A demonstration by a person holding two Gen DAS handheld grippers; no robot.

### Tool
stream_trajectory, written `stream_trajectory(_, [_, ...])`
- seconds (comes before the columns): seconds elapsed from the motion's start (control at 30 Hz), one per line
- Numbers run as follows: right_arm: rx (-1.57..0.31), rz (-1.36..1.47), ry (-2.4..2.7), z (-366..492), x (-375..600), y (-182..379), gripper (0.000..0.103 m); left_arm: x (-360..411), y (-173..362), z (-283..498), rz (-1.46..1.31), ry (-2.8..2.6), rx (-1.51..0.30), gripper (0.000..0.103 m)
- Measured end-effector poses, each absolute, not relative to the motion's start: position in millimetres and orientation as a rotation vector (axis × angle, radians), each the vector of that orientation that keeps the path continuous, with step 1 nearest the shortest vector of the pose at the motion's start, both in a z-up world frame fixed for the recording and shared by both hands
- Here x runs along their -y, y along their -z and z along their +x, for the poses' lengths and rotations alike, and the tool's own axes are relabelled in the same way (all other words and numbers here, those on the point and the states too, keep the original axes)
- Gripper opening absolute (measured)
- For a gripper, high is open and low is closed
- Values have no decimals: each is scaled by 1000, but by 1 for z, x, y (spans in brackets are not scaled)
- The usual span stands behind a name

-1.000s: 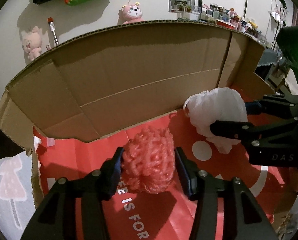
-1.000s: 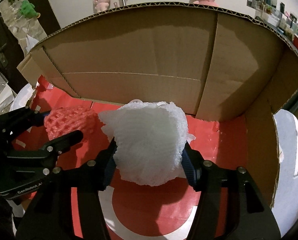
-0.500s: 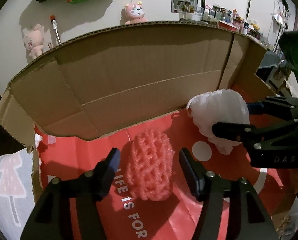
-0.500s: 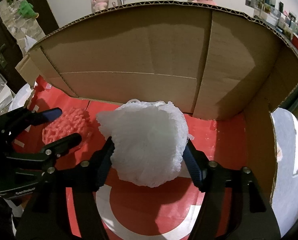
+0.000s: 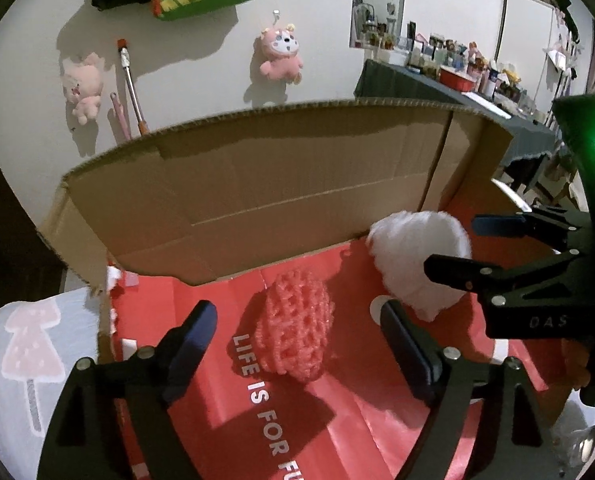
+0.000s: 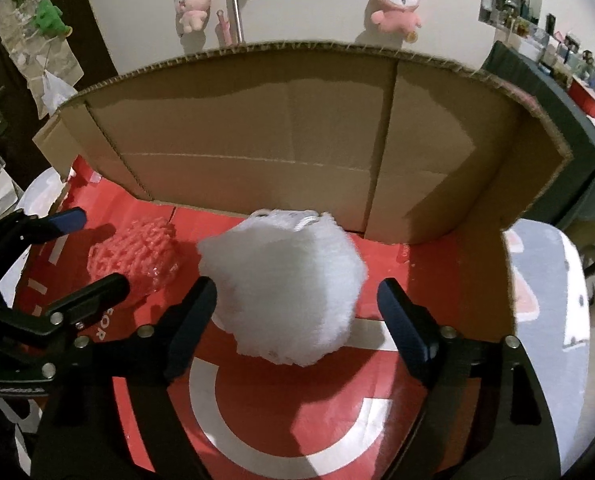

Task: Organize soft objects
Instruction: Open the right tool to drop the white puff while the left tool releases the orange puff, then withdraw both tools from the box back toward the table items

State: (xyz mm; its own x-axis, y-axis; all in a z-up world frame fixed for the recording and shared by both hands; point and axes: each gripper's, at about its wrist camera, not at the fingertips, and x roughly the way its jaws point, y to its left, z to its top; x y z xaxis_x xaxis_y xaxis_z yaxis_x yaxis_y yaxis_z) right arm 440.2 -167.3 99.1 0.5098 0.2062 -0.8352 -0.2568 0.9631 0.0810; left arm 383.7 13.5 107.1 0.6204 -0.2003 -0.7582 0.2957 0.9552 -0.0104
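**boxfan22:** Plush toys [image 5: 280,56] hang on the white wall behind an open cardboard box [image 5: 257,200] with a red printed floor. Where's everything sitting relative to that box?

**netpuff:** Both soft things lie on the box floor, near its back wall. The pink foam net [image 5: 295,326] lies toward the box's left end, the white foam net [image 6: 283,286] just beside it toward the middle. The left tool [image 5: 297,336] has just been spreading its jaws; they now stand clear on either side of the pink one, no pad pressing. Same for the right tool [image 6: 297,310]: jaws just widened, white net loose between them.

**boxfan22:** So what's next?

**netpuff:** My guess: both are dropped off, so each tool just backs straight out toward the box's open near side. Each net lies dead ahead of its own tool, so pulling back shouldn't snag.
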Motion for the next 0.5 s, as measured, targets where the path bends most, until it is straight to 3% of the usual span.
stream_trajectory(0.23, [-963, -46, -261, 424, 170, -120, 84, -20, -132, 361, 67, 270, -789, 100])
stream_trajectory(0.33, [-941, -45, -254, 413, 173, -132, 90, -21, -144, 349, 52, 253, -761, 100])
stream_trajectory(0.5, [-888, -36, -250, 391, 180, -156, 91, -21, -162, 324, 34, 241, -708, 103])
